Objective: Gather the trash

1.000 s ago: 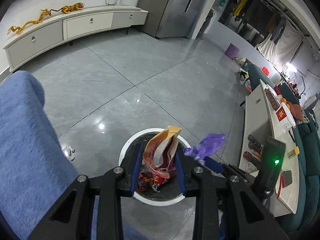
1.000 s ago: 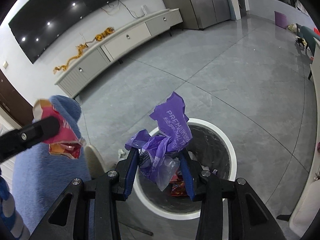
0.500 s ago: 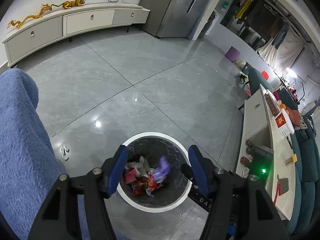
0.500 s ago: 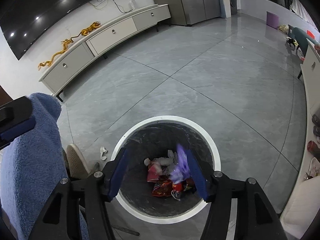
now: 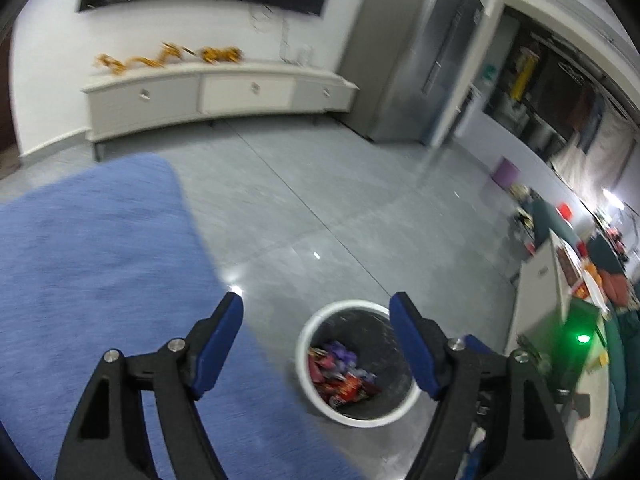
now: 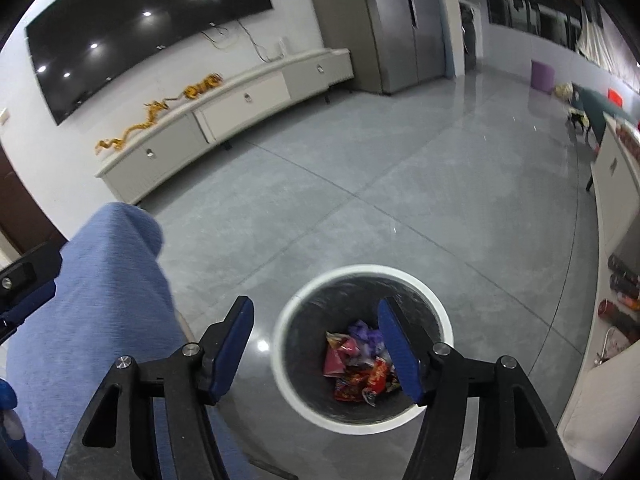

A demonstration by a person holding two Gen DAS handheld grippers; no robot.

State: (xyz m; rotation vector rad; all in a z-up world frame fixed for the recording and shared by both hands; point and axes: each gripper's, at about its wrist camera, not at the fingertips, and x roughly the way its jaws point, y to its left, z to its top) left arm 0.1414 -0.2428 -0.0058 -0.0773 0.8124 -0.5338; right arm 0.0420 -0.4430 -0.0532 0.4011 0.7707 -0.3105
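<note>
A round white-rimmed trash bin (image 5: pixel 308 332) stands on the grey floor; it also shows in the right wrist view (image 6: pixel 444 322). Crumpled red, pink and purple wrappers (image 5: pixel 340 372) lie in its bottom, seen too in the right wrist view (image 6: pixel 360 364). My left gripper (image 5: pixel 316 316) is open and empty, raised above and a little left of the bin. My right gripper (image 6: pixel 316 320) is open and empty above the bin's left rim. The left gripper's tip (image 6: pixel 28 292) shows at the left edge of the right wrist view.
A blue upholstered seat (image 5: pixel 92 280) fills the left side, next to the bin (image 6: pixel 92 312). A low white TV cabinet (image 5: pixel 208 96) runs along the far wall. A white table (image 5: pixel 540 312) with items and a green sofa (image 5: pixel 624 360) stand on the right.
Both grippers opened and dropped their wrappers, the orange-red one and the purple one, into the bin. Both then rose and tilted up, away from the bin.
</note>
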